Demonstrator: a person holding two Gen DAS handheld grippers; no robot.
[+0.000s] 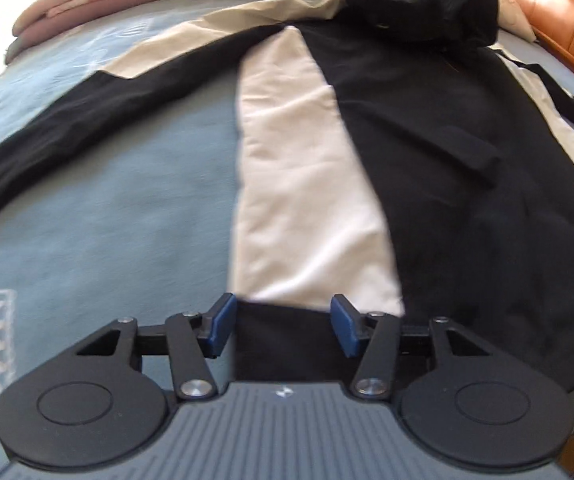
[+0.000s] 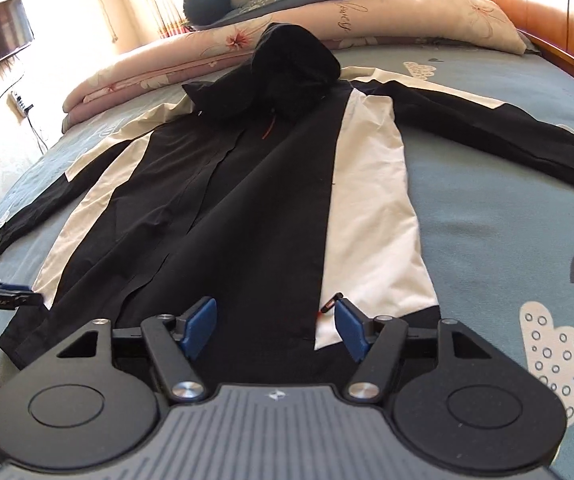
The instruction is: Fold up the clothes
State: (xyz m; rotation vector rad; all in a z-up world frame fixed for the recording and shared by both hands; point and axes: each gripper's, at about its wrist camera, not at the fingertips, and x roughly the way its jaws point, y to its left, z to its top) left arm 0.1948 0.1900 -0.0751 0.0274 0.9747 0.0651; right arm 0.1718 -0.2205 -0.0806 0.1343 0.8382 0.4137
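A black and cream hooded jacket (image 2: 247,184) lies spread flat, front up, on a blue-grey bedsheet (image 2: 507,220), hood (image 2: 295,76) toward the folded floral quilt (image 2: 159,68) and pillow (image 2: 439,12) at the head of the bed, sleeves stretched out to either side. The right gripper (image 2: 276,328) hangs over the bottom hem, its blue pads spread apart with nothing pinched; the hem's black middle panel runs between them, and the edge of the right-hand cream panel, with a small red tab, sits just beside the right pad. The left gripper (image 1: 283,326) is likewise unclenched above the hem at the jacket's other side, the black hem band and the foot of a cream panel (image 1: 299,184) lying between its fingers (image 1: 220,330); whether the pads actually touch the cloth is hard to judge, since this view is blurred. In the right wrist view the left gripper's tip pokes in at the far left edge, mostly cut off. The left sleeve (image 1: 87,108) runs out of frame in the left wrist view, and the gripper bodies hide the nearest strip of hem in both views.
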